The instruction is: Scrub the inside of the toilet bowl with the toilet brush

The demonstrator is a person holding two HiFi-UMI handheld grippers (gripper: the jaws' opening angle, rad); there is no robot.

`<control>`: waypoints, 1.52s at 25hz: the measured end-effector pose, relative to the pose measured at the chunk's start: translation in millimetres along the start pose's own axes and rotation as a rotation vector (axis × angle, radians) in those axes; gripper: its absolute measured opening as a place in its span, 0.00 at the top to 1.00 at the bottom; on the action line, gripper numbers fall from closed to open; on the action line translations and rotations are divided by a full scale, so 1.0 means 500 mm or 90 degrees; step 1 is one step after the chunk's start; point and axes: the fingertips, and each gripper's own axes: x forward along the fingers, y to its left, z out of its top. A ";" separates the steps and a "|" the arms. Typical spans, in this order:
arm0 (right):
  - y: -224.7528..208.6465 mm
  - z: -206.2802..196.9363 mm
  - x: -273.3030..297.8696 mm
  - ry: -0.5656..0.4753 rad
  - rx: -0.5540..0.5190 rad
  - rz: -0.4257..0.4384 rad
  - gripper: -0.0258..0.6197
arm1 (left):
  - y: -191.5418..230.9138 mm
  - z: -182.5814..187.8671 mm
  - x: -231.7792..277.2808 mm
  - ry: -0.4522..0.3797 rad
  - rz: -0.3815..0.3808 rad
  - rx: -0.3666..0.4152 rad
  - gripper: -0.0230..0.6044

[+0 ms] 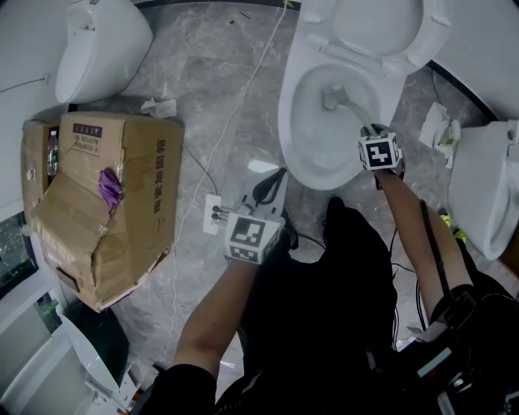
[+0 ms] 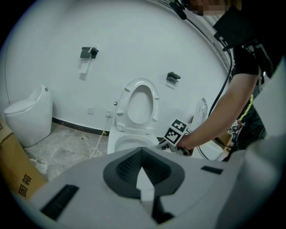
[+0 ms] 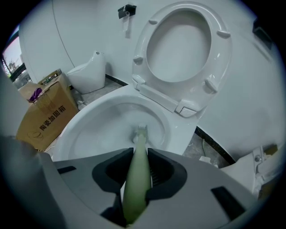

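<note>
Grey marbled floor tiles [image 1: 219, 105] and a white wall frame a showroom-like corner where several toilets stand. The toilet bowl [image 1: 302, 154] in use sits at the top of the head view with its seat and lid [image 1: 381, 24] tipped up against the wall.

The right hand-held gripper [image 1: 373, 130] reaches over the near right side of the rim. Its jaws are closed on the pale green handle of the toilet brush [image 3: 136, 179], which runs forward between them. The brush head is down inside the bowl, against the white porcelain near the bottom of the basin, and looks slightly blurred.

The left hand-held gripper [image 1: 272, 190] hovers over the floor just in front of the bowl, well apart from the brush. Its jaws are drawn together with nothing between them, and it points toward the toilet from the front.

A battered cardboard box [image 1: 105, 203] lies on the floor to the left (something purple [image 1: 108, 186] pokes from its torn top). A white power strip [image 1: 215, 215] lies between the box and the left gripper, and a thin white cable [image 1: 243, 89] runs away from it toward the wall. Another toilet [image 1: 101, 44] stands in the upper left corner with crumpled paper [image 1: 158, 105] just beside its base, and a further one [image 1: 486, 186] stands at the right edge.
</note>
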 end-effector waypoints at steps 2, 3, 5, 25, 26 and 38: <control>-0.009 -0.002 -0.001 -0.009 0.000 -0.005 0.80 | -0.003 0.003 0.000 -0.001 -0.003 0.002 0.96; -0.008 -0.006 -0.005 -0.007 0.002 -0.004 0.80 | -0.005 0.005 0.000 -0.002 -0.006 0.003 0.96; -0.005 -0.014 -0.015 -0.002 0.001 -0.001 0.80 | -0.008 0.009 0.000 -0.002 -0.010 0.005 0.96; 0.070 -0.093 -0.069 0.038 -0.017 0.054 0.80 | -0.037 0.007 -0.036 0.003 -0.002 -0.012 0.96; 0.075 -0.095 -0.067 0.039 -0.019 0.056 0.80 | -0.036 0.007 -0.037 0.003 -0.001 -0.013 0.96; 0.126 -0.095 -0.068 0.038 -0.009 0.095 0.80 | -0.026 0.024 -0.056 -0.018 0.005 -0.022 0.96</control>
